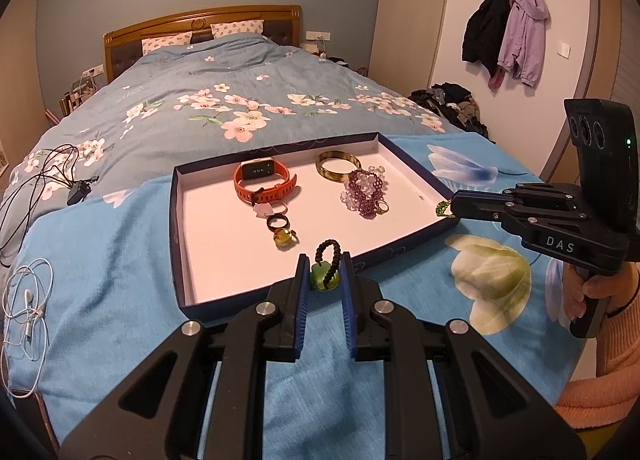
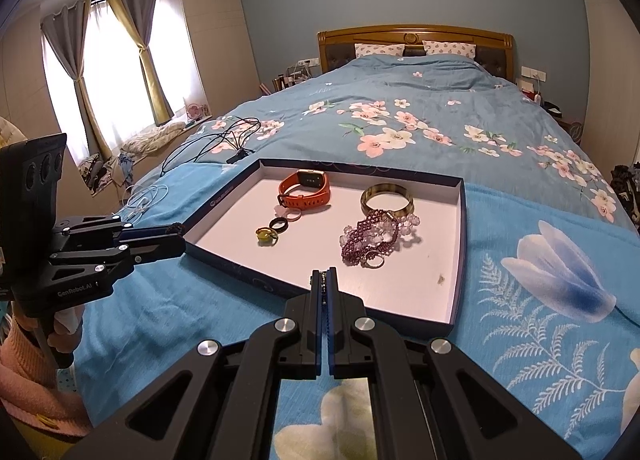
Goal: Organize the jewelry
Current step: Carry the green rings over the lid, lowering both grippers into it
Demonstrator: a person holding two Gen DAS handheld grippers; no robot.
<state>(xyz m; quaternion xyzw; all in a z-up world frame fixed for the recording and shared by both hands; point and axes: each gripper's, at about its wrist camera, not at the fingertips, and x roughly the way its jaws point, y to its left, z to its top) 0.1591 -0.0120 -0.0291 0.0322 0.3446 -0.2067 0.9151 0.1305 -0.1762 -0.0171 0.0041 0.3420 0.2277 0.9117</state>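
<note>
Two hand-held grippers hold jewelry at the near edge of a tray [image 1: 178, 219] on a bed [image 1: 200, 107].

The left hand-held gripper [image 1: 325, 274] pinches a green pendant [image 1: 322, 278], loosely perhaps; the right hand-held gripper [image 2: 325, 280], fully closed, grips a thin chain [image 2: 323, 286]. Either could slip onto the bedspread.

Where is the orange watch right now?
The orange watch lies in the far left part of the tray, left of the gold bangle, with the small rings just in front of it.
</note>
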